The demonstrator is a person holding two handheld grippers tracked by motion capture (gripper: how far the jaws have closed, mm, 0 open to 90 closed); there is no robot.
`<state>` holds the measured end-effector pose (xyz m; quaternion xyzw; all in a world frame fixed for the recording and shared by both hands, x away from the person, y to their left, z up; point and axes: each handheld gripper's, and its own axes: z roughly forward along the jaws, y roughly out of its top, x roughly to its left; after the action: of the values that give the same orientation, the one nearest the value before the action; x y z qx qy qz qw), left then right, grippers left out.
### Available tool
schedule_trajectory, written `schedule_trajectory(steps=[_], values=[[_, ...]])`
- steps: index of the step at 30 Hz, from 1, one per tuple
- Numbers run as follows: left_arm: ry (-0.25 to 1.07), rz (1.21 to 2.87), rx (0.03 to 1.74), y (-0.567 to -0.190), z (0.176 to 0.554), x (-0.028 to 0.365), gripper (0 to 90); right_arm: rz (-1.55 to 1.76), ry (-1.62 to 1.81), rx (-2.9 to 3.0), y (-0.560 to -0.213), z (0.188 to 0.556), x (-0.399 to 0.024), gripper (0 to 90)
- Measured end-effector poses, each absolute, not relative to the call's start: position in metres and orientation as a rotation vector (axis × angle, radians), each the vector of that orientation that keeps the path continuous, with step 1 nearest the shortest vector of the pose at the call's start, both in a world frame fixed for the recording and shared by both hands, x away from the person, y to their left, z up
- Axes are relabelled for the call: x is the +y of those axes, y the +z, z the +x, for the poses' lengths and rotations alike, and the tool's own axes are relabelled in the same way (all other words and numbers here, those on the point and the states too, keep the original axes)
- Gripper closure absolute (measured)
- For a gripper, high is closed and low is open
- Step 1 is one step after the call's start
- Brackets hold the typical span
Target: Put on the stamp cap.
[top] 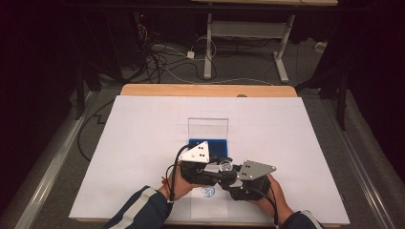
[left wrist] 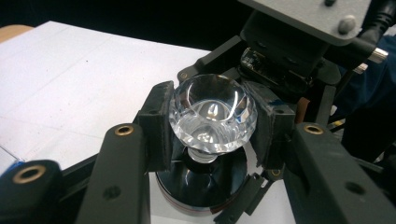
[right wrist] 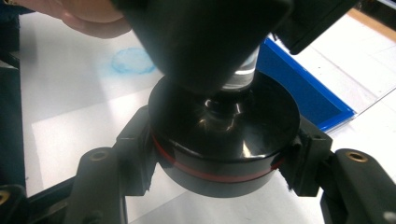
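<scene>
1. The left claw [left wrist: 212,123] pinches the clear knob [left wrist: 212,114] from both sides. The knob is cut like a gem and sits on top of the black base [right wrist: 224,135].
2. The right claw [right wrist: 222,154] pinches that black base, which is round with a red ring near its bottom.
3. Both pieces are held up just in front of the blue tray [top: 208,145], on the person's side, above the white surface [top: 143,143].
4. A round blue mark [top: 208,192] shows on the surface, in front of the blue tray and below the claws.
5. Done, it seems: both claws have a firm hold, one on each part.
6. Left, it seems: to twist or pull the knob and base apart, or to join them tight. The pictures cannot tell which.
</scene>
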<state>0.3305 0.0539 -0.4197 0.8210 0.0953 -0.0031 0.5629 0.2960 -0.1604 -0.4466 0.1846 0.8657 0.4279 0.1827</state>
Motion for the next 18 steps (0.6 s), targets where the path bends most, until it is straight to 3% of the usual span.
schedule_trajectory(steps=[18], values=[[-0.089, 1.911, 0.237, -0.4265, 0.3355, 0.0573, 54.1, 0.474, 1.156, 2.431, -0.4456, 0.2918, -0.1612, 38.0]])
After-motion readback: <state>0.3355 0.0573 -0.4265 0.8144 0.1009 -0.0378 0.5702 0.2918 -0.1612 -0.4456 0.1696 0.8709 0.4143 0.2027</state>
